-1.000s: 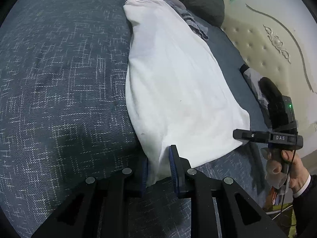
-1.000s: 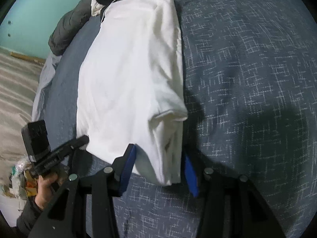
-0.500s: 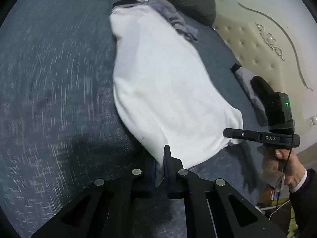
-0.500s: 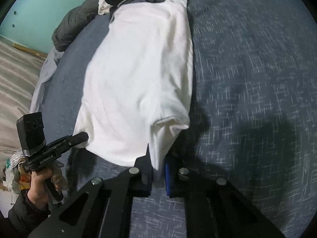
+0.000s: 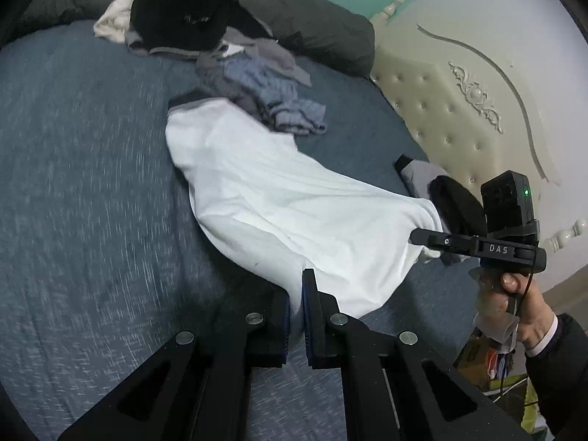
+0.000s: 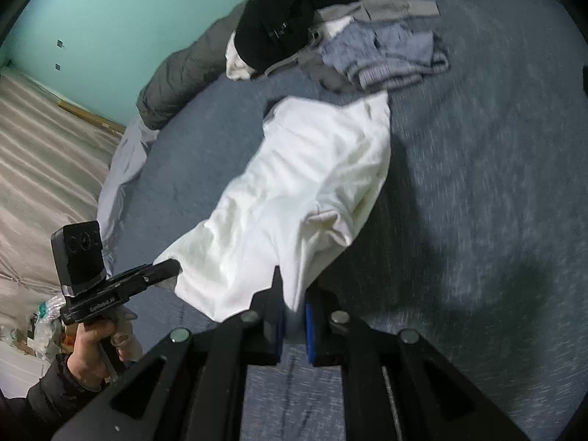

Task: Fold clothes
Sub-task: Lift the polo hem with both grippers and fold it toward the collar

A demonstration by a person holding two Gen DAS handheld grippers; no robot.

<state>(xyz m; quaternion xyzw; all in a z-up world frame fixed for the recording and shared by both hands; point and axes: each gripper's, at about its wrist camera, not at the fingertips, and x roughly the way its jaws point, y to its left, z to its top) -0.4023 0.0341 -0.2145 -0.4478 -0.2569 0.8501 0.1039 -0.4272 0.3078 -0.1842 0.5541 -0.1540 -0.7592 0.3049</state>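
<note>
Both claws are clamped on near corners of the long white cotton shirt (image 5: 279,202): the left gripper (image 5: 296,308) here, the right gripper (image 6: 292,310) there, hem lifted off the blue woven bedspread (image 5: 81,191). Beyond lies a heap of dark and grey clothes (image 6: 330,36); only the left view shows the cream tufted headboard (image 5: 459,110).

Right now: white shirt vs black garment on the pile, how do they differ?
The white shirt is stretched long across the blue bedspread; the black garment sits bunched atop the heap. The white shirt's near edge is lifted, pinched by the left gripper and right gripper; the black garment is untouched. Both are still unfolded.
</note>
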